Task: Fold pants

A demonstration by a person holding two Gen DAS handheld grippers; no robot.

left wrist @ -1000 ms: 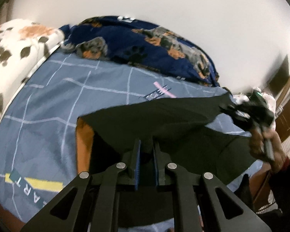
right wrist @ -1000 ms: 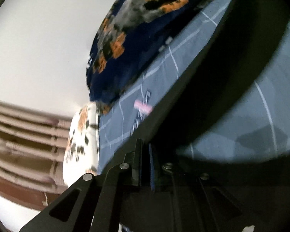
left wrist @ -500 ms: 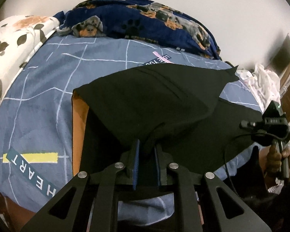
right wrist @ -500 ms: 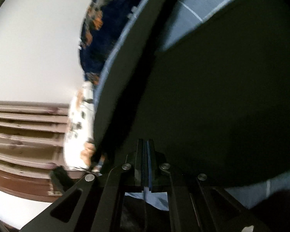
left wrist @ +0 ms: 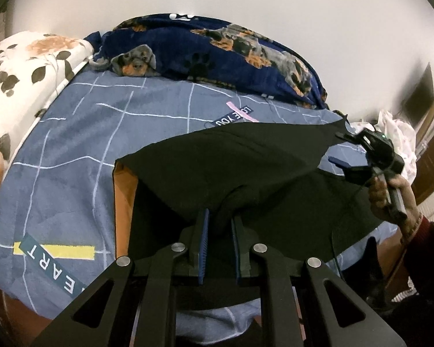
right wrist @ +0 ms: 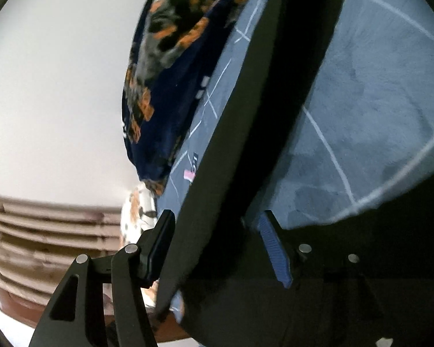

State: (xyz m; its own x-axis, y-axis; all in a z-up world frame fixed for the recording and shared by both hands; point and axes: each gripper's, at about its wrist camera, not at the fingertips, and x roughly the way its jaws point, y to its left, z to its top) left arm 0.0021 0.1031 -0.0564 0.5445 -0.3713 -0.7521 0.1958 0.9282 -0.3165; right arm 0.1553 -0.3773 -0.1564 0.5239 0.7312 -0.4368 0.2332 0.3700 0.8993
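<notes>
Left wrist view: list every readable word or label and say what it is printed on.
"LOVE YOU": dark strip, upside down, on the blue grid-lined bedsheet, beside a pink bar.
"EART": dark strip by a yellow bar; start cut off.
White marks on the navy dog-print blanket: unreadable.

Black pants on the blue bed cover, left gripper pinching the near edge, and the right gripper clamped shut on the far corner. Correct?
Not quite. The right gripper is not clamped: the left wrist view shows its jaws opening, apart at the corner of the black pants. The left gripper does pinch the near edge on the blue bed cover.
</notes>
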